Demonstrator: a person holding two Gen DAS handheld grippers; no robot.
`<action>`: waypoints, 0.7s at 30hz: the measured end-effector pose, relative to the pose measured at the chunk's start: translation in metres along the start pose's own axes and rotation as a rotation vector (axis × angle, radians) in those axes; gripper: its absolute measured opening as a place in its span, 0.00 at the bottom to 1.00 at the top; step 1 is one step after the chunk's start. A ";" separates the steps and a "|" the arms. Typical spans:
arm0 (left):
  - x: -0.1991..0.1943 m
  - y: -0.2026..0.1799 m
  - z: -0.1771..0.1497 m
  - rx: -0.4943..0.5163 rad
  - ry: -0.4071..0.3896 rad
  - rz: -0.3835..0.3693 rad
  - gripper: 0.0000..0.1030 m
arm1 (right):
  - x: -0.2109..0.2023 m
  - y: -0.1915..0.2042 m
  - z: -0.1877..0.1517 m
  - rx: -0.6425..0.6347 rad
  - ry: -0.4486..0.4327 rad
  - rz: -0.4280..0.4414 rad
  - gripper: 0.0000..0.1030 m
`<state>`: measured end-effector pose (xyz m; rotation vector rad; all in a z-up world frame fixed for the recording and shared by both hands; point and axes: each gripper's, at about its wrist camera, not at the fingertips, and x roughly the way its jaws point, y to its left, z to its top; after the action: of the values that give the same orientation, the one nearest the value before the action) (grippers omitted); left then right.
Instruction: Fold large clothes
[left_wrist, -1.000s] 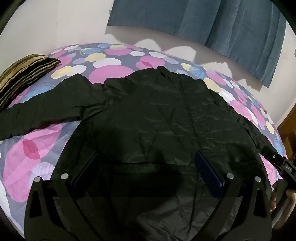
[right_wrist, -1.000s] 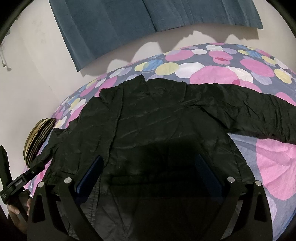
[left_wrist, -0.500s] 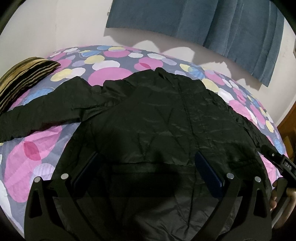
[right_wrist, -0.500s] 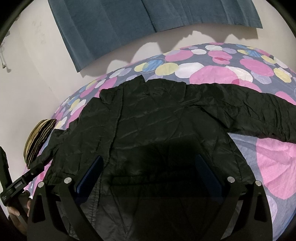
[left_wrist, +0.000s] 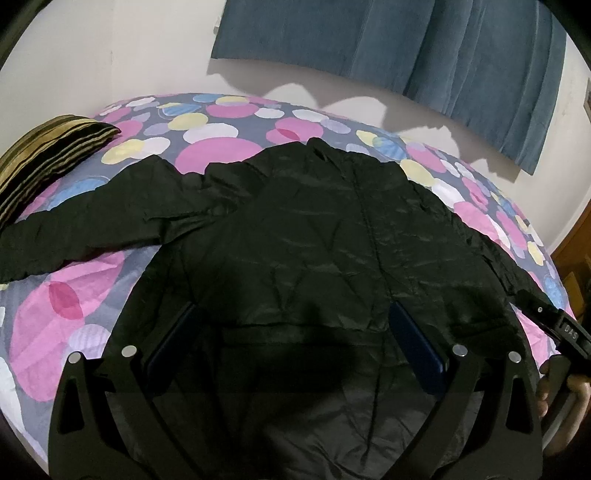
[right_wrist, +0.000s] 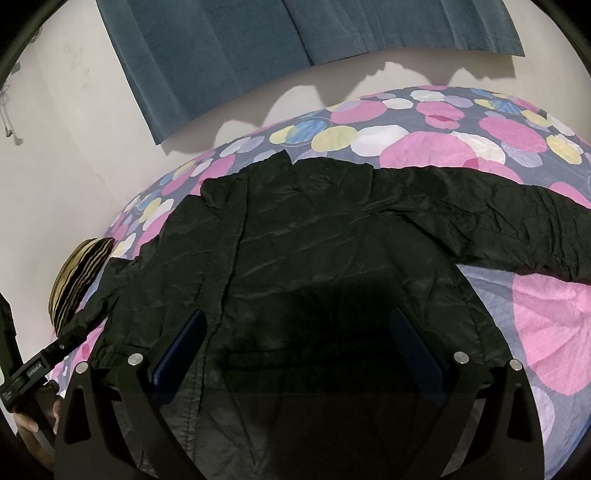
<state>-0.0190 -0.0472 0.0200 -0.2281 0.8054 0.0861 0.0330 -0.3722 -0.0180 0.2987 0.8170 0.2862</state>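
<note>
Lying flat across the middle of both frames, the black jacket (left_wrist: 325, 236) is spread front-up on a bed (left_wrist: 74, 295) covered with a grey sheet printed with pink, yellow, blue and white circles. In the left wrist view its collar points to the upper centre and one sleeve (left_wrist: 85, 221) stretches out to the left edge of the frame; in the right wrist view the other sleeve (right_wrist: 498, 225) runs to the right edge.

The left gripper (left_wrist: 291, 332) hangs above the lower part of the jacket, its jaws spread wide with nothing between them. The right gripper (right_wrist: 295, 336) hangs likewise over the hem area, jaws wide and empty. Whether either touches the cloth cannot be told.

A striped brown and gold cushion (left_wrist: 48, 155) rests at the upper left of the left wrist view, on the bed near the sleeve end. A blue curtain (left_wrist: 406, 48) hangs on the pale wall along the top of the frame. At the lower right edge of the left wrist view, a hand (left_wrist: 561, 398) grips the other gripper's handle.
</note>
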 end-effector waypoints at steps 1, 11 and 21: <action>0.000 0.000 0.000 0.001 0.000 0.000 0.98 | 0.000 0.001 0.000 0.001 0.000 0.001 0.96; -0.003 -0.003 -0.001 0.008 -0.007 -0.001 0.98 | -0.002 0.003 0.001 0.005 -0.005 0.002 0.96; -0.003 -0.004 -0.001 0.005 -0.004 0.001 0.98 | -0.002 0.003 0.001 0.007 -0.007 0.004 0.96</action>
<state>-0.0209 -0.0514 0.0220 -0.2226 0.8017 0.0852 0.0319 -0.3706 -0.0150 0.3077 0.8105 0.2863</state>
